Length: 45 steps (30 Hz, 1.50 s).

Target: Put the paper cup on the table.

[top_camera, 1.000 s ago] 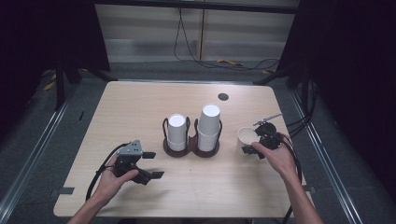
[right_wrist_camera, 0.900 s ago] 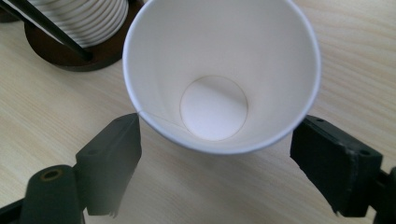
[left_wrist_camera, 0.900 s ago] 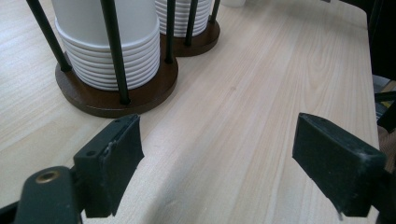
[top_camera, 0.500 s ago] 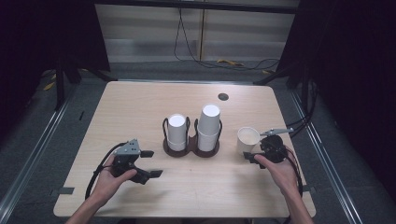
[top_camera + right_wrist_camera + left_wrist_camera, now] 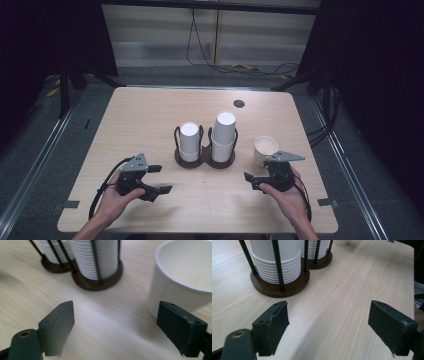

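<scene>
Right gripper [image 5: 268, 174] spread wide, nothing between the jaws, resting low over the table [image 5: 150, 115]. Just ahead and slightly toward its right jaw: a single white paper cup [image 5: 265, 149], upright, mouth open upward, standing free on the wood, not touched. In the right gripper view same cup [image 5: 185, 277] close beyond the right jaw, apart from it by a small gap.

Farther ahead and to the left of this gripper: dark wooden cup holder [image 5: 205, 159] with black wire posts, carrying two stacks of white cups, the right stack [image 5: 223, 135] taller than the left stack [image 5: 189, 141].

Left gripper [image 5: 150, 182] also spread wide and empty, well apart from the holder, pointing toward it.

Likely very light, thin-walled, easy to crush or tip. Smooth paper, perhaps a little slippery. Best to take across the wall just below the rolled rim, where stiffer, with gentle closing only; too much squeeze would probably fold the wall inward.
</scene>
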Each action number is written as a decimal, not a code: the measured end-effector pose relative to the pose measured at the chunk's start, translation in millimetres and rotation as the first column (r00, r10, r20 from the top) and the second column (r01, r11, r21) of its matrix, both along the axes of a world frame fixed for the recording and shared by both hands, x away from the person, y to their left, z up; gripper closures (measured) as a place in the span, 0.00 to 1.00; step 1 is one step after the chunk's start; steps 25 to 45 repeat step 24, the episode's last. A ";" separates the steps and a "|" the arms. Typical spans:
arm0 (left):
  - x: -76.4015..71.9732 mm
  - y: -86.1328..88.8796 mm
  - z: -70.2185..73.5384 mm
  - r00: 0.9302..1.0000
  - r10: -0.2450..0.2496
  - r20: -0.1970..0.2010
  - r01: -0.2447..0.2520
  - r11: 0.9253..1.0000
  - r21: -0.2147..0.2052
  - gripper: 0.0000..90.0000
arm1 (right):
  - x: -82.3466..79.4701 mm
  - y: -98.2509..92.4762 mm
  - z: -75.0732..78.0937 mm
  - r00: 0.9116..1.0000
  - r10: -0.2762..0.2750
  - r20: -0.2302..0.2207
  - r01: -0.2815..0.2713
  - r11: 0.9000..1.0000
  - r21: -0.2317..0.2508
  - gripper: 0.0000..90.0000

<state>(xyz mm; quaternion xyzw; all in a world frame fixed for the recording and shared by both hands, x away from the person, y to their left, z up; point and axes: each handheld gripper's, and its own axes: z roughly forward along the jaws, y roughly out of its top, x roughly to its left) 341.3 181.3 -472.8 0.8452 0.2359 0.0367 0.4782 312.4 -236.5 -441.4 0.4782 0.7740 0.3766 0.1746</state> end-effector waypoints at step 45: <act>-11.4 -1.0 -15.2 0.998 0.050 -0.043 -0.052 0.997 -0.062 0.18 | -14.5 60.2 -24.4 0.989 0.123 0.084 -0.133 0.984 0.118 0.17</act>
